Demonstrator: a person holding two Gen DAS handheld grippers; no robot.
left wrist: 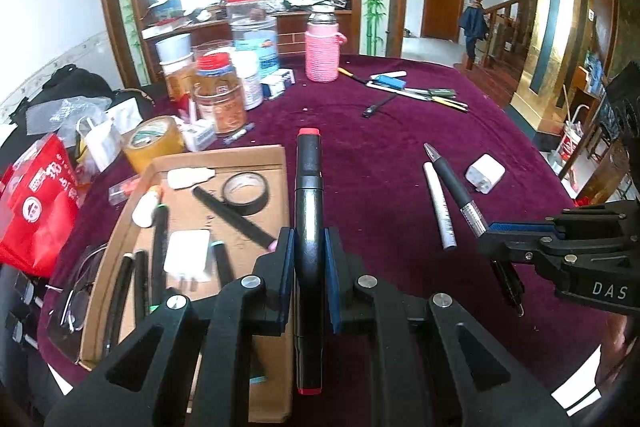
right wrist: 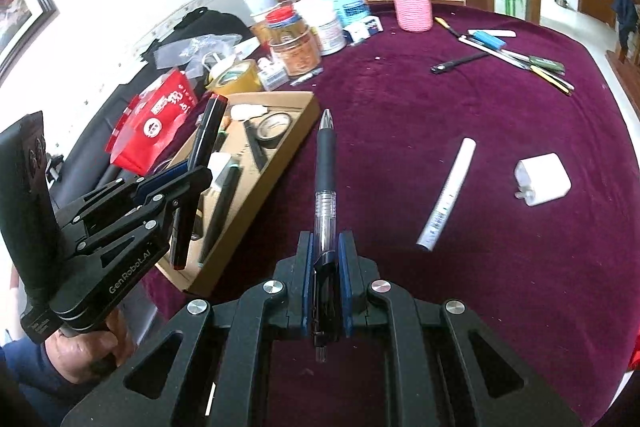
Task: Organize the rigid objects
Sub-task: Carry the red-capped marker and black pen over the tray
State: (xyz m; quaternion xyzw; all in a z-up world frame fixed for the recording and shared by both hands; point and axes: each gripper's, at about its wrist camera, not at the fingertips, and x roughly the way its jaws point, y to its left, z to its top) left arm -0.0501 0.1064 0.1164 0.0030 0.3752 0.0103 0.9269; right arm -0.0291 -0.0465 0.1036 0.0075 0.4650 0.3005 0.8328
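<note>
Two grippers gripping pens over maroon tablecloth (left wrist: 380, 155). Left gripper (left wrist: 309, 259) pinching black marker (left wrist: 308, 195) with red caps, hanging beside right edge of cardboard tray (left wrist: 224, 157). Right gripper (right wrist: 326, 267) pinching clear pen (right wrist: 325, 187) with dark grip, tip pointing forward. White pen (right wrist: 448, 193) and white charger (right wrist: 544, 179) lying on cloth, apart from each other. Tape roll (left wrist: 245, 193) lying in tray.

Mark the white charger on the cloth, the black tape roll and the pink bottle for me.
white charger (right wrist: 543, 178), right wrist view, middle of its top face.
black tape roll (left wrist: 245, 193), left wrist view, its front wall.
pink bottle (left wrist: 322, 57), left wrist view, the knitted sleeve.
</note>
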